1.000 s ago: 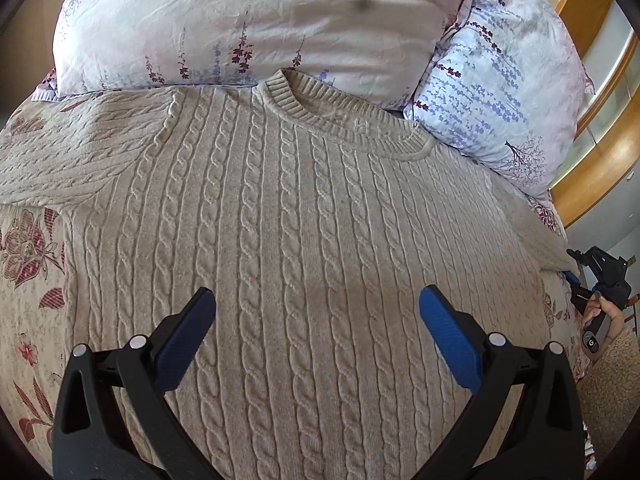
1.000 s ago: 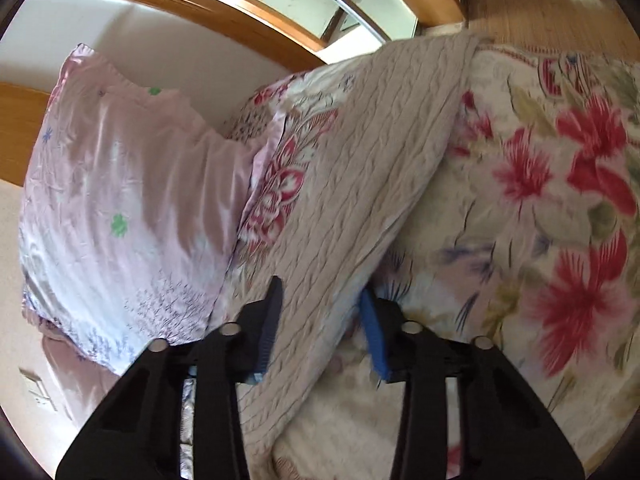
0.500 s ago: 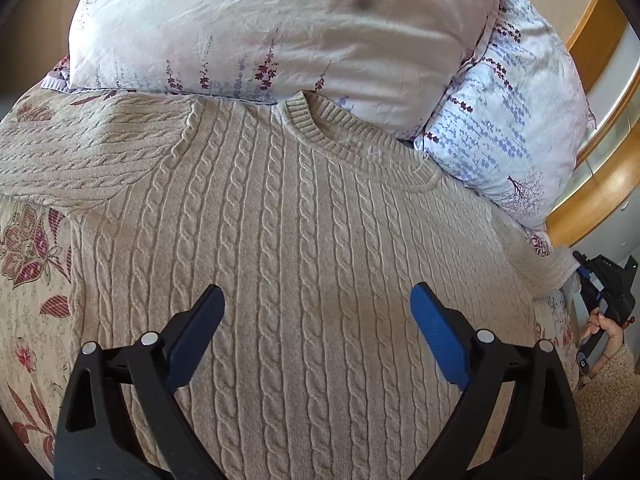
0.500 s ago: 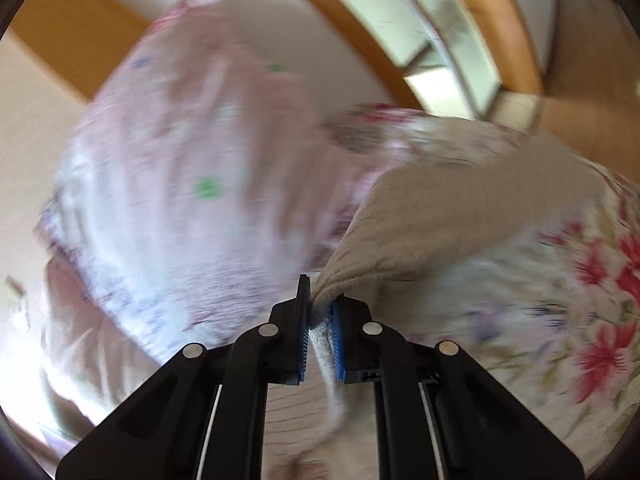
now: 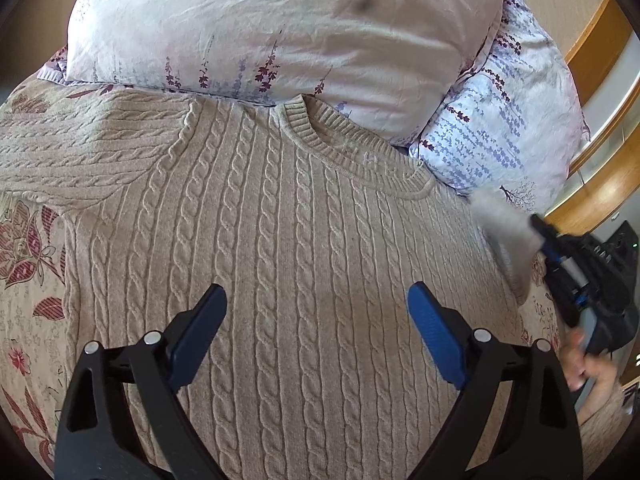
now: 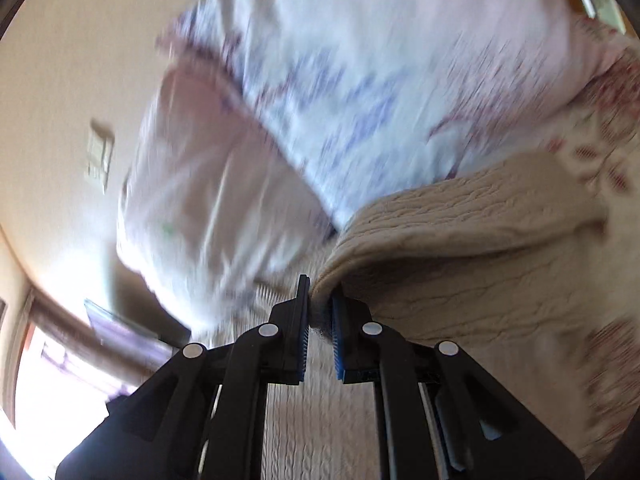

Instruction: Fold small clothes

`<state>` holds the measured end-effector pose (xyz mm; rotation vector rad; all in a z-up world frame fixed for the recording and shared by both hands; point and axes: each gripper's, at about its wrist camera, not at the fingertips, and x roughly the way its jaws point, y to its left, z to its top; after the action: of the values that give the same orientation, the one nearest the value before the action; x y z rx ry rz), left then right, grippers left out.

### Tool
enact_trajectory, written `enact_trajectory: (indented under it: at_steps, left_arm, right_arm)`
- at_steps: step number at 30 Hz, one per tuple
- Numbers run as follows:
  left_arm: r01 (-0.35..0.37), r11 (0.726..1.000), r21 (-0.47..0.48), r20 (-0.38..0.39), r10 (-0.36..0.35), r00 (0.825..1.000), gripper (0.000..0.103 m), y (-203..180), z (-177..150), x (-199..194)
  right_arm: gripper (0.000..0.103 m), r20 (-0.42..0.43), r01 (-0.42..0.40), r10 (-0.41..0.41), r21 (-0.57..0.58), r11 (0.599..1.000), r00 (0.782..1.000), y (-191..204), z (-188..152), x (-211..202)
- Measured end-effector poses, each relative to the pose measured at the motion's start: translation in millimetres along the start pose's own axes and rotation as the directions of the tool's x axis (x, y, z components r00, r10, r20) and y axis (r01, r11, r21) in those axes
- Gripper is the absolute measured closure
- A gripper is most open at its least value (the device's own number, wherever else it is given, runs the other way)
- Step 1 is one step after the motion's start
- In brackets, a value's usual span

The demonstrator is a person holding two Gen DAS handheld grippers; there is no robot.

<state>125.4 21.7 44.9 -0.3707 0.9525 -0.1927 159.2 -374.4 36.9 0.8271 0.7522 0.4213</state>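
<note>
A beige cable-knit sweater (image 5: 280,240) lies flat, front up, on a floral bedspread (image 5: 24,264), its collar (image 5: 352,148) toward the pillows. My left gripper (image 5: 316,320) is open and empty, hovering above the sweater's chest. My right gripper (image 6: 320,312) is shut on the sweater's right sleeve (image 6: 460,248) and holds it lifted off the bed. In the left wrist view the right gripper (image 5: 540,236) shows at the right edge with the blurred sleeve (image 5: 504,224) raised. The other sleeve (image 5: 80,148) lies spread out to the left.
Two floral pillows (image 5: 280,28) (image 5: 508,120) lean at the head of the bed, just beyond the collar. A wooden frame (image 5: 600,40) stands at the far right. The right wrist view is motion-blurred, showing the pillows (image 6: 320,100) and a wall switch (image 6: 100,152).
My right gripper closed on the sleeve, then lifted it and swung it in toward the sweater body. My left gripper drifted slightly back, staying open above the chest.
</note>
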Motion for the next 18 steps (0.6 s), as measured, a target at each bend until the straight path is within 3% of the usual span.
enact_trajectory:
  at_steps: [4, 7, 9, 11, 12, 18]
  left_arm:
    - [0.020, 1.000, -0.024, -0.010, -0.021, 1.000, 0.012, 3.7, 3.6, 2.0]
    - [0.034, 0.999, -0.030, -0.024, -0.035, 0.999, 0.012, 4.3, 6.1, 5.9]
    - [0.041, 0.999, -0.026, -0.029, -0.041, 0.999, 0.012, 3.5, 6.7, 7.7]
    - [0.045, 0.999, -0.020, -0.038, -0.046, 0.998, 0.012, 1.4, 7.3, 11.3]
    - [0.043, 0.999, -0.015, -0.047, -0.044, 0.998, 0.012, 0.3, 7.3, 13.3]
    - [0.043, 0.998, 0.036, -0.077, -0.040, 0.996, 0.015, -12.0, 7.6, 28.7]
  right_arm:
    - [0.092, -0.135, 0.022, -0.029, -0.052, 0.998, 0.990, 15.6, -37.3, 41.8]
    - [0.087, -0.229, 0.070, -0.084, -0.069, 0.995, 0.970, 15.6, -56.9, 54.8]
    - [0.067, -0.251, 0.072, -0.079, -0.038, 0.997, 0.965, 9.4, -56.8, 53.4]
    - [0.051, -0.240, 0.075, -0.074, -0.003, 0.997, 0.968, 3.7, -52.9, 46.7]
    - [0.049, -0.224, 0.073, -0.067, 0.017, 0.997, 0.972, -1.2, -52.5, 38.5]
    - [0.049, -0.120, 0.134, -0.117, 0.153, 0.979, 0.986, -35.0, -30.4, 13.1]
